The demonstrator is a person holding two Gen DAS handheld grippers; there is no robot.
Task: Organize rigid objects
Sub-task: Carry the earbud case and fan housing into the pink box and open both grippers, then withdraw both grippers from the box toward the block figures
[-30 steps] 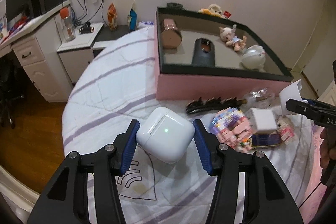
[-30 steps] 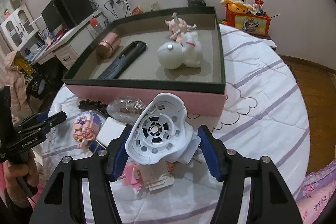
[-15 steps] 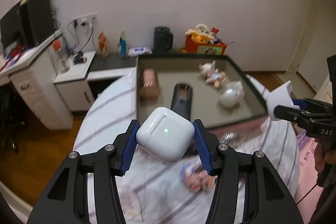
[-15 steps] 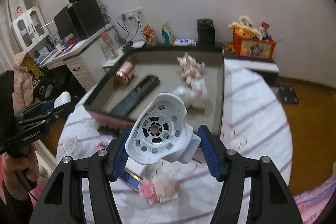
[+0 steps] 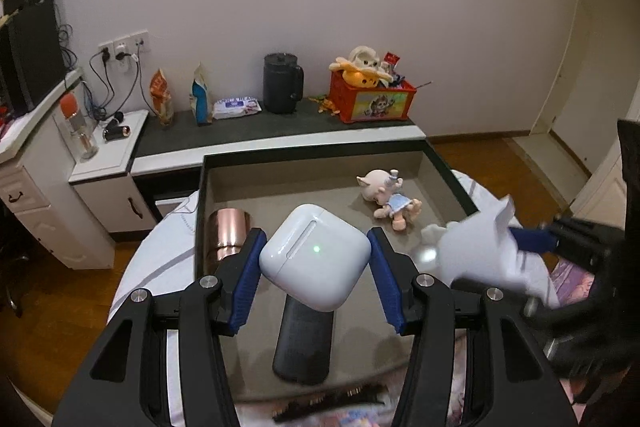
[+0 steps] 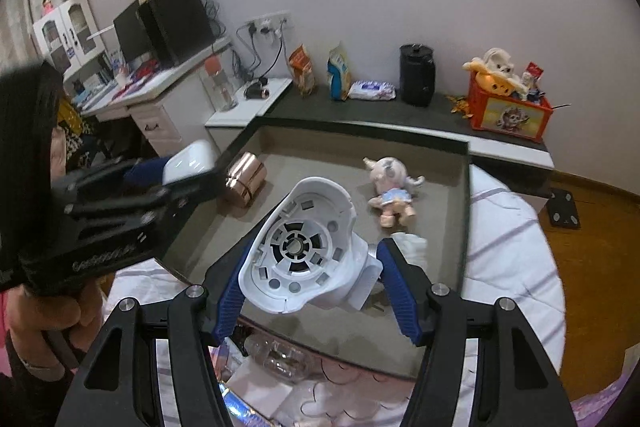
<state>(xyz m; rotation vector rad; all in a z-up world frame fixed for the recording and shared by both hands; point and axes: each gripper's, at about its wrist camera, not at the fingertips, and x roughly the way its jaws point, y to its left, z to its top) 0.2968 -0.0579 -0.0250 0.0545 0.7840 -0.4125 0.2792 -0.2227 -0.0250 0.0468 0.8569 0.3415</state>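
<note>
1. Left gripper (image 5: pixel 316 267) is clamped on a white earbuds case (image 5: pixel 314 261); the blue pads (image 5: pixel 250 281) press its two sides, the case sits tilted, and a green light shows on its front face.
2. The case hangs above the open tray (image 5: pixel 448 167), not touching the floor of it.
3. Directly under and ahead of the left tongs lies a dark cylinder (image 5: pixel 304 343), flat on the tray floor, pointing toward the camera.
4. Left of the left tongs, a copper cup (image 5: pixel 228 233) lies on its side near the tray's left wall.
5. Ahead and right of the left tongs, a small doll (image 5: pixel 390 197) lies on the tray floor, well apart from the cup.
6. Right gripper (image 6: pixel 310 275) is clamped on a white plastic housing (image 6: pixel 304 247); the open ribbed inside faces the camera and the blue pads (image 6: pixel 402 301) hold it at both sides.
7. The housing is held over the near part of the tray (image 6: pixel 466 207), with the doll (image 6: pixel 392 191) just ahead and right of the right tongs and the copper cup (image 6: pixel 244 179) ahead and left.
8. In the right view the left gripper (image 6: pixel 160 171) comes in from the left with the earbuds case (image 6: pixel 188 161) at its tips, near the tray's left wall.
9. In the left view the right gripper (image 5: pixel 532 239) and housing (image 5: pixel 484 251) are blurred at the right edge.
10. Below the right tongs, outside the tray's near wall, a clear bottle (image 6: pixel 280 357) and other small items lie on the striped bedsheet (image 6: pixel 516 267).
11. A black comb (image 5: pixel 328 401) lies just outside the near wall, below the left tongs.
</note>
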